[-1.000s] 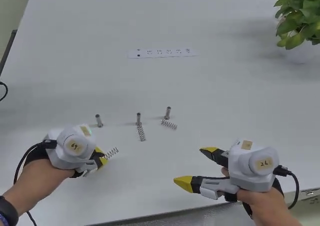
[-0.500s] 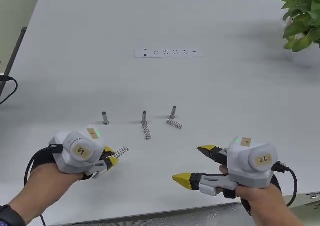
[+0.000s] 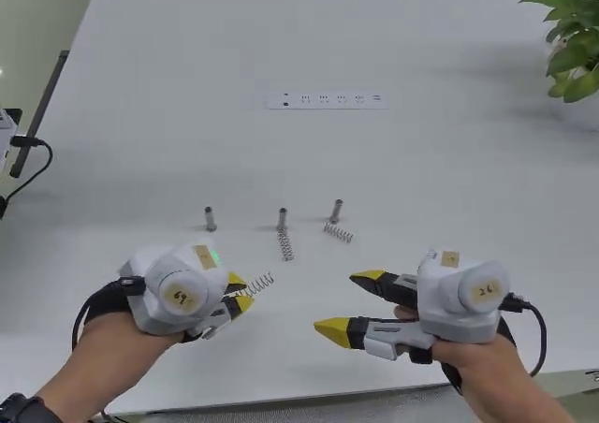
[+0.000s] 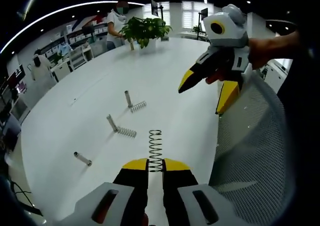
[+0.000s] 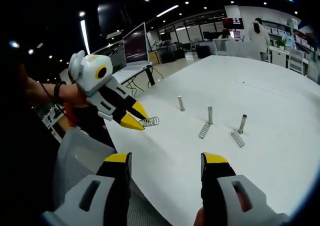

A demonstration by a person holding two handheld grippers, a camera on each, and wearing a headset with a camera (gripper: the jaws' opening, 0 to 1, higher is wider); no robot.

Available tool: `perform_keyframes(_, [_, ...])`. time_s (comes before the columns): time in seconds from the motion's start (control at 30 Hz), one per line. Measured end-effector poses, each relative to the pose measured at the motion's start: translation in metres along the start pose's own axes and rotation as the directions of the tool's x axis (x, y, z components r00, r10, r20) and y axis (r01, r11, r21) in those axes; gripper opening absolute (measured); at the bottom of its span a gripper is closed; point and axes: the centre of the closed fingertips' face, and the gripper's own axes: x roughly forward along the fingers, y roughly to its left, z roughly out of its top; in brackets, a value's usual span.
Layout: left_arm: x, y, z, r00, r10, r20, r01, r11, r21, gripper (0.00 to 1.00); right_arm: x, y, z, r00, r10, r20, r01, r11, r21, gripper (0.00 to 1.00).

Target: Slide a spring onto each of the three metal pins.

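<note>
Now my left gripper (image 4: pixel 155 165) pinches one spring (image 4: pixel 155 146) by its end; my right gripper (image 5: pixel 166 159) gapes wide, empty.

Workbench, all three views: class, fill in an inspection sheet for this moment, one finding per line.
Surface: white bench, mostly bare.
Job's things: left pin, middle pin, right pin upright, no springs on; middle spring lies by middle pin, right spring by right pin, held spring in left gripper.
Clutter: power strip, beyond the pins.
Grippers: left gripper shut on held spring; right gripper open, empty.
Cables: black cable left of the bench.
Surroundings: potted plant at far right.
</note>
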Motion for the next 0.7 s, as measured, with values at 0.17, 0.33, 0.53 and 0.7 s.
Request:
perform_keyframes(0.17, [0.001,-0.012,0.008,0.9998,-0.018,0.011,0.017,0.999,0.027,0.02,0.004,0.007,0.006,0.9993,0.033,0.017,-0.033,0.999,-0.009,0.49])
perform_keyframes(0.33, [0.004,-0.026,0.015,0.9990,-0.042,0.017,0.041,0.997,0.063,0.02,0.008,0.012,0.010,0.9976,0.062,0.032,-0.062,0.998,-0.002,0.44])
perform_keyframes(0.53, [0.005,-0.035,0.020,0.9978,-0.059,0.028,0.057,0.996,0.072,0.02,0.010,0.020,0.012,0.9928,0.107,0.054,-0.109,0.994,0.020,0.37])
perform_keyframes(0.7, [0.003,-0.042,0.024,0.9967,-0.072,0.036,0.069,0.993,0.091,0.02,0.012,0.025,0.011,0.9904,0.127,0.054,-0.129,0.991,0.026,0.33])
